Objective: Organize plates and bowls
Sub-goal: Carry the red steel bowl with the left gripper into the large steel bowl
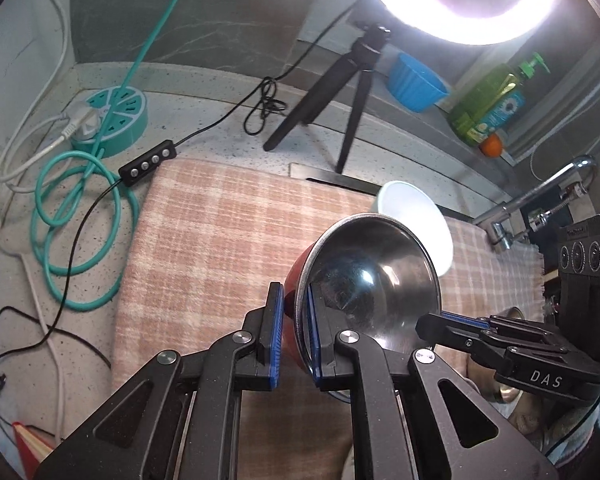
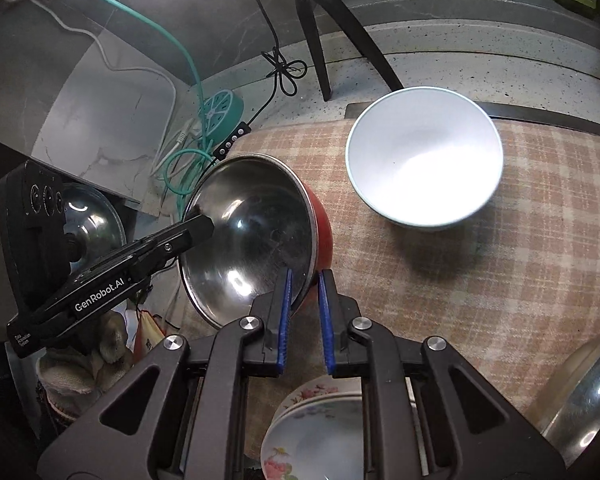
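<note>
A steel bowl with a red outside (image 1: pixel 370 272) (image 2: pixel 256 232) is held tilted above the checked cloth (image 1: pixel 220 232). My left gripper (image 1: pixel 296 332) is shut on its rim, one pad inside and one outside. My right gripper (image 2: pixel 303 312) is shut on the opposite rim; it also shows in the left wrist view (image 1: pixel 452 322). A white bowl (image 2: pixel 424 160) (image 1: pixel 416 216) stands upright on the cloth just beyond the steel bowl. A stack of floral plates (image 2: pixel 316 432) lies under my right gripper. Another steel bowl (image 2: pixel 584 396) sits at the lower right.
A black tripod (image 1: pixel 340 96) and ring light (image 1: pixel 460 0) stand behind the cloth. A teal power strip (image 1: pixel 112 120) and cables lie at the left. A blue bowl (image 1: pixel 416 80), a green soap bottle (image 1: pixel 488 104) and a faucet (image 1: pixel 540 196) are at the back right.
</note>
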`<state>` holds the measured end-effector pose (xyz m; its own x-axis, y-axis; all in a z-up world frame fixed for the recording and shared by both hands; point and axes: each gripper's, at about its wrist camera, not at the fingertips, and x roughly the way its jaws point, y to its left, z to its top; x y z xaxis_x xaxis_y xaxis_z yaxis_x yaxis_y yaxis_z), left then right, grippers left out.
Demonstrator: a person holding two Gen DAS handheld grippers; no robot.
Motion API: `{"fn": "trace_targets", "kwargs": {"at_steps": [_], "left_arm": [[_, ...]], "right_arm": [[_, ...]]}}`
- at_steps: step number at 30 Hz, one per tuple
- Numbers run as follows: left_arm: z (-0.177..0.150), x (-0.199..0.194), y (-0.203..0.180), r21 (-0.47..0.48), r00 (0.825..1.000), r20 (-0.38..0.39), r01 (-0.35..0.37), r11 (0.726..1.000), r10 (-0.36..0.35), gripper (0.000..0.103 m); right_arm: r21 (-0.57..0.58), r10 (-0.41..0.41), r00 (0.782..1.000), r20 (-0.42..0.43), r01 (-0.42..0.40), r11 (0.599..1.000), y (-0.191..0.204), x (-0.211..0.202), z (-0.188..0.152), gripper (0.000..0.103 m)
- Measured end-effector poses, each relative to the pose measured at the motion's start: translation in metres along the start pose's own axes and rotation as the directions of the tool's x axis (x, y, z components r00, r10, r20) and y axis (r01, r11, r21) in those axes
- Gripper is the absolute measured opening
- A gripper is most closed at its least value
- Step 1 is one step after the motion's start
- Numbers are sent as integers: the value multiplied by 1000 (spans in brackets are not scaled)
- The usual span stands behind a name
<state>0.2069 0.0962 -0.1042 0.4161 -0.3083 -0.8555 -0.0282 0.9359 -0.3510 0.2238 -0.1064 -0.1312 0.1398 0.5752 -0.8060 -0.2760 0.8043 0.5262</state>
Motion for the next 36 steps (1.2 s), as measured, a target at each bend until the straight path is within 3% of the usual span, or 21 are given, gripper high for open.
{"fn": "trace_targets", "kwargs": {"at_steps": [14, 25, 36], "left_arm": [[-27, -19, -76, 95, 996, 31, 82, 992, -86, 10], [-41, -9, -142, 187, 983, -17, 181, 966, -181, 10], [-59, 21, -203, 272, 967, -115, 252, 929, -229, 11]], "right_arm": [[28, -33, 995, 91, 30, 999, -39, -85, -42, 14], [117, -88, 986, 144, 71, 991, -90, -147, -78, 14], [230, -158, 974, 159, 119, 966, -143, -179, -112, 14]]}}
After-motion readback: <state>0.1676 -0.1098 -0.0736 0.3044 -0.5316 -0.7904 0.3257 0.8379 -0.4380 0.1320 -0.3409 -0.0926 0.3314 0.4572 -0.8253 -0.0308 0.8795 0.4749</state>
